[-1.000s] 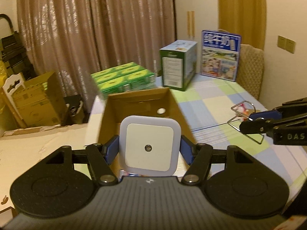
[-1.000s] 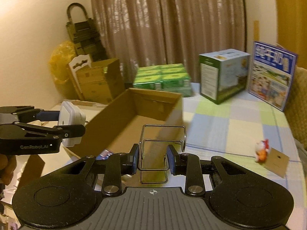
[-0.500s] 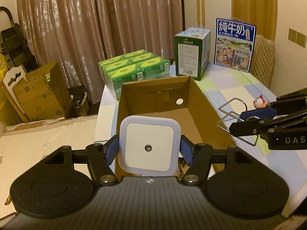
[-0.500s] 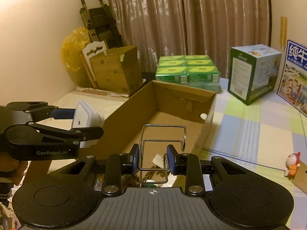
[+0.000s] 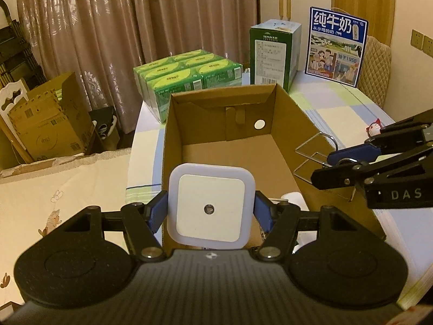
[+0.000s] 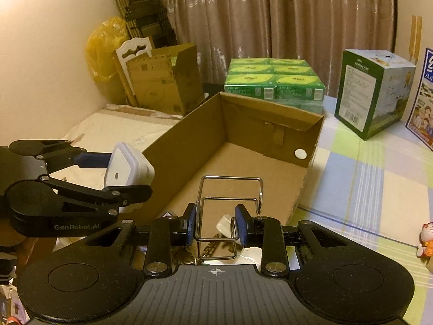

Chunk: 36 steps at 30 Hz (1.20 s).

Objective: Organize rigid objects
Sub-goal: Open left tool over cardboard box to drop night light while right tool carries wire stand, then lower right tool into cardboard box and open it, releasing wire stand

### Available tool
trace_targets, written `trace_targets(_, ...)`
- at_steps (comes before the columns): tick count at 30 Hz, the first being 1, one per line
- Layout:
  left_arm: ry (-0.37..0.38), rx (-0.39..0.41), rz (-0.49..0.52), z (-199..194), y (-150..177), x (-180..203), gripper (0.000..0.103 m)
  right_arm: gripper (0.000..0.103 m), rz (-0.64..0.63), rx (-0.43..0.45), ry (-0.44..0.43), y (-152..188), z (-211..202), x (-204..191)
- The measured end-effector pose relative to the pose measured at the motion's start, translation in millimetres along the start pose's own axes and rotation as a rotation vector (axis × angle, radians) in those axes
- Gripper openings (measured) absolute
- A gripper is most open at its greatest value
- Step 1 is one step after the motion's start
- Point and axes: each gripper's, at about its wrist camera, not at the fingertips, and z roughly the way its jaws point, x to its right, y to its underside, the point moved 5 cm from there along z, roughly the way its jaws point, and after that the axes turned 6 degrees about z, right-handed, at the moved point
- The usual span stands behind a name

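Brown cardboard, one open box [image 5: 295, 124], sits on the checked worktop [image 6: 379, 178] as both my grippers hang over its near end. My left gripper [image 5: 211, 211] has its jaws clamped on the two sides of one white square night light [image 5: 211, 205], a small dark sensor dot at the middle of its face; the light is held above the box's near left wall. My right gripper [image 6: 215, 223] has its jaws clenched on one bent wire rack [image 6: 230, 205], held upright over the box's near end. From the left camera the right tool's side reads "DAS"; from the right camera the left tool's side reads "GenRobot.AI".

Behind the box stands one shrink-wrapped pack of green cartons [image 5: 189, 73], six yellow-green tops showing. To its right is one tall green and white box [image 5: 273, 51] with a barcode and fine print too small to read, then one blue milk carton case [image 5: 335, 46] printed with large white Chinese characters and "1956". One small cat figurine [image 6: 426, 238] lies on the worktop's right edge. On the box floor under my right jaws lie a few small items that I cannot make out.
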Motion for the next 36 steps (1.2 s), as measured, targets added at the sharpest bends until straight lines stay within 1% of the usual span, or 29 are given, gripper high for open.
trace_targets(4,0.012,-0.007,0.005,5,5,1,0.062,0.027,0.001,-0.008,-0.001,2,6,-1)
trace_targets(11,0.005,-0.011,0.012,11,5,2,0.063,0.027,0.010,-0.014,-0.002,4,10,-1)
trace_targets(13,0.003,-0.016,0.000,13,6,0,0.066,0.027,0.015,-0.013,0.000,4,10,0)
trace_targets(15,-0.002,-0.019,-0.007,13,5,-2,0.066,0.027,0.019,-0.011,0.000,4,9,1)
trace_targets(25,-0.029,0.016,-0.005,-8,1,-2,0.066,0.027,0.036,-0.007,-0.007,7,5,-1)
trace_targets(36,-0.029,0.023,-0.012,-18,1,-2,0.066,0.027,0.044,0.005,-0.010,4,-3,-1)
